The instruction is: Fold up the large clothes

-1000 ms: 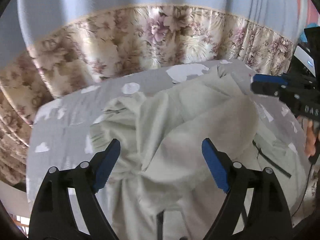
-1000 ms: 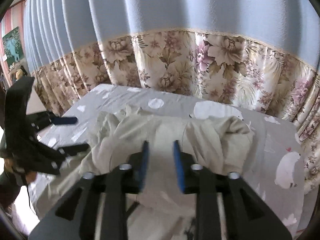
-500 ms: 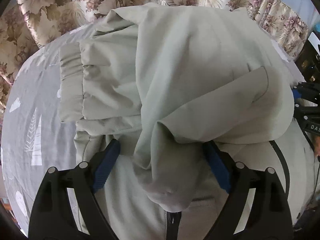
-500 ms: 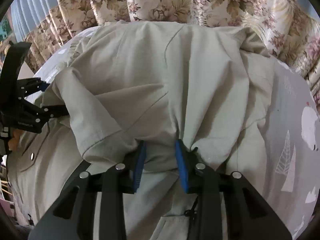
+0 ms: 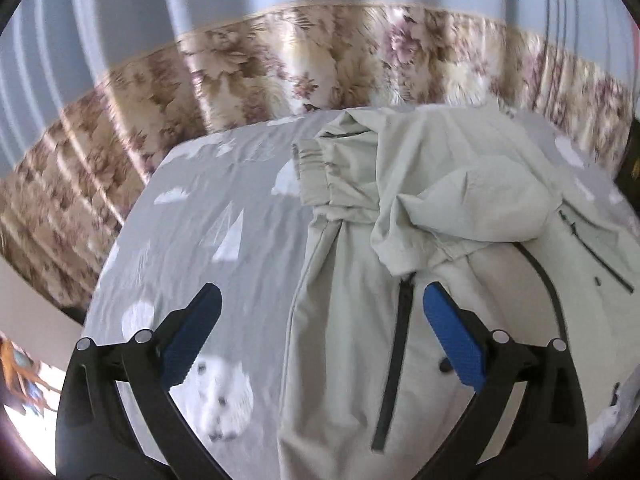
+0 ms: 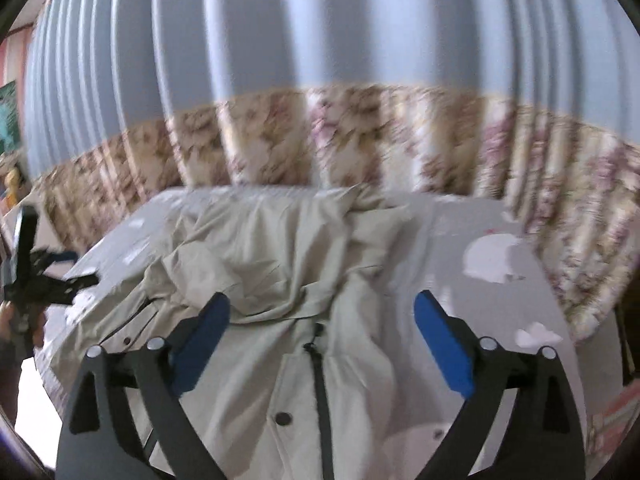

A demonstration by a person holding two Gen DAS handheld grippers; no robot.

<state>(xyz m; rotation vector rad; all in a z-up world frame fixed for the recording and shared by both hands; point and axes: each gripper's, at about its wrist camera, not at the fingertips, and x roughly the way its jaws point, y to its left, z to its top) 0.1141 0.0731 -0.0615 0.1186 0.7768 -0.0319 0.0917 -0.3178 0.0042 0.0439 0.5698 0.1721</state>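
Observation:
A pale grey-green jacket [image 5: 460,216] lies on the grey bed sheet [image 5: 224,216], with one part folded over onto its front. Its elastic hem [image 5: 316,172] faces the far side, and its dark zipper [image 5: 396,340] runs toward me. My left gripper [image 5: 322,300] hovers over the jacket's left edge; its jaws are opening and nothing is pressed between them. In the right wrist view the jacket [image 6: 280,248] spreads out below my right gripper [image 6: 322,302], whose jaws are also opening and hold nothing. The left gripper [image 6: 48,276] shows at the far left.
The sheet has white bear and tree prints, and bare sheet [image 6: 492,264] lies right of the jacket. A floral curtain [image 5: 320,68] with blue cloth above hangs just behind the bed. The bed's left edge [image 5: 100,288] drops off. A person's hand [image 6: 10,320] holds the left gripper.
The right gripper let go of the pinched jacket fabric and opened wide. Both grippers pulled back from the jacket, and the carried fabric now lies folded on it.

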